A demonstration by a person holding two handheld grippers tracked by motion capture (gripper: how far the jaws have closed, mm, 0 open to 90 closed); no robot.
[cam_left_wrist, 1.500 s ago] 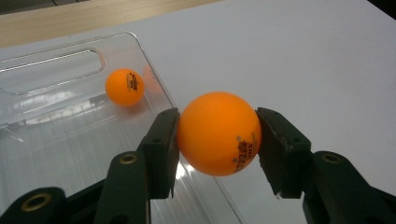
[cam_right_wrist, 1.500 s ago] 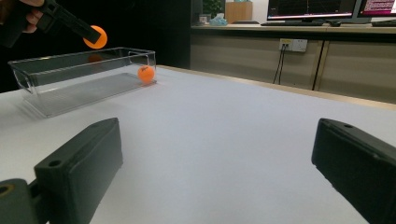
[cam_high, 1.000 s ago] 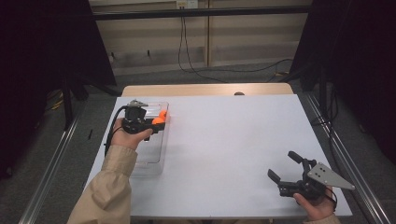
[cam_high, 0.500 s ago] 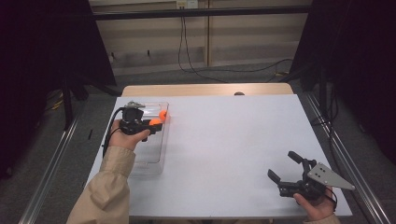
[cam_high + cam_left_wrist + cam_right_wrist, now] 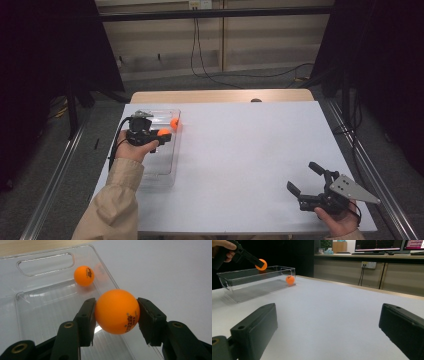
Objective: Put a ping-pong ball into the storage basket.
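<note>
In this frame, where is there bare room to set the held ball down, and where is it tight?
Free: the tray's near floor, and the white table between tray and right gripper. Tight: the tray's far corner, where a second ball lies beside the held ball in the left gripper.

Clear plastic tray, orange balls and matt black tools on a smooth white bench.

The tray (image 5: 50,302) is transparent, glossy plastic with faint ridges in its floor. Both orange balls, one gripped (image 5: 117,311) and one loose (image 5: 84,275), look smooth, matt plastic with small printed marks. The left tool (image 5: 117,317) has matt black plastic jaws with brass-coloured rivets. The bench (image 5: 250,150) is smooth, matt white, with a pale wood strip at its far edge. The sleeve (image 5: 112,200) is beige cloth.
</note>
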